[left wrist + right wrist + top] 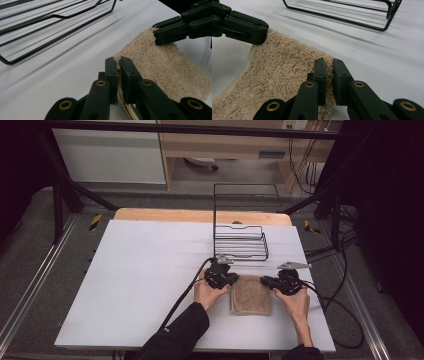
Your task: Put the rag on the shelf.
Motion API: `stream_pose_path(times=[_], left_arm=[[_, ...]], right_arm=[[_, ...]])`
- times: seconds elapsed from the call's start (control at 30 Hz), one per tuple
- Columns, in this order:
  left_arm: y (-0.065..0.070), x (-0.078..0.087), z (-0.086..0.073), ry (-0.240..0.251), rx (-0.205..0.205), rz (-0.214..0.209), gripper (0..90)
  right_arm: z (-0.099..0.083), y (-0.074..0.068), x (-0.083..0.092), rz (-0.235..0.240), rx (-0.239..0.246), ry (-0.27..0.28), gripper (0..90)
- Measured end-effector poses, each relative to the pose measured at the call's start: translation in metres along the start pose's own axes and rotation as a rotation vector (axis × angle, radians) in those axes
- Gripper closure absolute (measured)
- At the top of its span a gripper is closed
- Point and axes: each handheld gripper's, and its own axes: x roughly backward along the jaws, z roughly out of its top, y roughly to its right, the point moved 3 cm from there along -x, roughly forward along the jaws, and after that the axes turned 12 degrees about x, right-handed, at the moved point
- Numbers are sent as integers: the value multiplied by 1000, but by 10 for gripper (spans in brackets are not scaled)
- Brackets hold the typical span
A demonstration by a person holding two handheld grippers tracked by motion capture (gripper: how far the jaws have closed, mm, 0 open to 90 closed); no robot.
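Beige towel (251, 296) flat on white table (140, 280), strung between left gripper (119, 65) and right gripper (329, 65), each pressed together on a far corner (likely to lift it evenly), wire rack (241, 242) just beyond both.

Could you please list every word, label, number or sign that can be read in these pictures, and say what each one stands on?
No text can be read.
A pale label on the wooden furniture behind the table is too small and blurred to read.
The beige towel, the wire rack and both grippers, left gripper and right gripper, carry no visible lettering.
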Motion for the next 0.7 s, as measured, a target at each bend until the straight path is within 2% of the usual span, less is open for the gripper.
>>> stream_pose_path(times=[0.33,0.5,0.7], left_arm=[[5,11,0,34,-16,4,842],[7,18,1,46,-24,-3,842],[10,27,2,67,-30,-9,843]], right_arm=[[8,-7,11,-9,31,21,829],[13,-10,17,-7,27,36,830],[19,-13,23,-10,45,53,834]])
